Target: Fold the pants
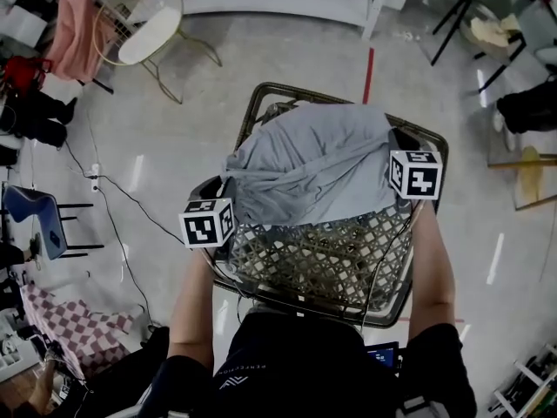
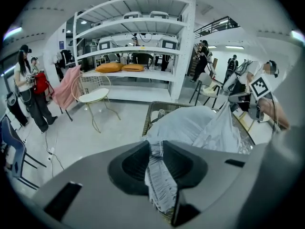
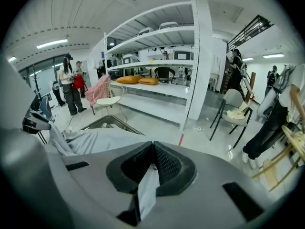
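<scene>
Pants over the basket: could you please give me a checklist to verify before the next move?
1. Left tool shut on pants: ok, fabric is bunched between the jaws.
2. Right tool shut on pants: ok, a thin edge is pinched.
3. Pants spread smooth between the tools: not ok, wrinkled and sagging.
4. Pants clear of basket: cannot tell; they cover its far half.

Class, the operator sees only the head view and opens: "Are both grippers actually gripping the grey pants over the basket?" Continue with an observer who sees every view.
Observer: The left gripper, yes: its fingers pinch a ribbed band of the pants.
Operator: And the right?
Observer: On the right gripper, the fingers are shut on a thin flat fabric edge.
Operator: What's past the basket?
Observer: White shelving holding two orange cushions.
</scene>
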Demonstrator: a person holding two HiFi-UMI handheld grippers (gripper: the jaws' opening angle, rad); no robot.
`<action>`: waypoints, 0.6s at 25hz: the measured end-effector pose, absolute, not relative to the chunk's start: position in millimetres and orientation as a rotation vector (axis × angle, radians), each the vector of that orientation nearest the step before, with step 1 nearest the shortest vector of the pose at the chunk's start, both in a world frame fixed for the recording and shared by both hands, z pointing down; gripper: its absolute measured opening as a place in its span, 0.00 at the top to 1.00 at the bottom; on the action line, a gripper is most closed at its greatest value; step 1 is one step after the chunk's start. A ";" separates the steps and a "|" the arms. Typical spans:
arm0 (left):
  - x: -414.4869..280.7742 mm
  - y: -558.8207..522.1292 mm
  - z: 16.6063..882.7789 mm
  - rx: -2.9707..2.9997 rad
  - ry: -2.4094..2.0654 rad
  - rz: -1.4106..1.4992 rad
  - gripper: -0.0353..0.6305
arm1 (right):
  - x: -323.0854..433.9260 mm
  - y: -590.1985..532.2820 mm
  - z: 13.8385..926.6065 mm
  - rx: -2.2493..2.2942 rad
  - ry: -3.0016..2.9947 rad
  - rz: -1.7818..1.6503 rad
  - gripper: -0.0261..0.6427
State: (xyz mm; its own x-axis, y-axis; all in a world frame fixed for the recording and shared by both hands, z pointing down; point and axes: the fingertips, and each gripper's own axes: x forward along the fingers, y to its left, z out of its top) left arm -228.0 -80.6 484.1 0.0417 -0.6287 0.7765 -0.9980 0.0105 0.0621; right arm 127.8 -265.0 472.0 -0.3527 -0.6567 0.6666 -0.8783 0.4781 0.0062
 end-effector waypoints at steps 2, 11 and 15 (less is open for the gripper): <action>-231.7 -87.6 484.5 1.675 -1.672 0.748 0.81 | 123.4 -280.9 472.1 1.261 -2.122 0.463 0.90; -251.8 -118.2 490.5 1.618 -1.738 0.733 0.81 | 97.6 -339.2 477.6 1.232 -2.125 0.423 0.90; -263.0 -127.8 492.0 1.577 -1.771 0.727 0.81 | 92.3 -362.4 483.1 1.236 -2.119 0.444 0.90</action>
State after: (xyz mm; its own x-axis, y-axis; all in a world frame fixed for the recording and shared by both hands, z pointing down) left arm -263.0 -127.8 492.0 -0.0661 -0.6322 0.7719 -0.9922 0.1234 0.0160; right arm 92.3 -362.4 483.1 -0.3553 -0.6494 0.6724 -0.8648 0.5013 0.0272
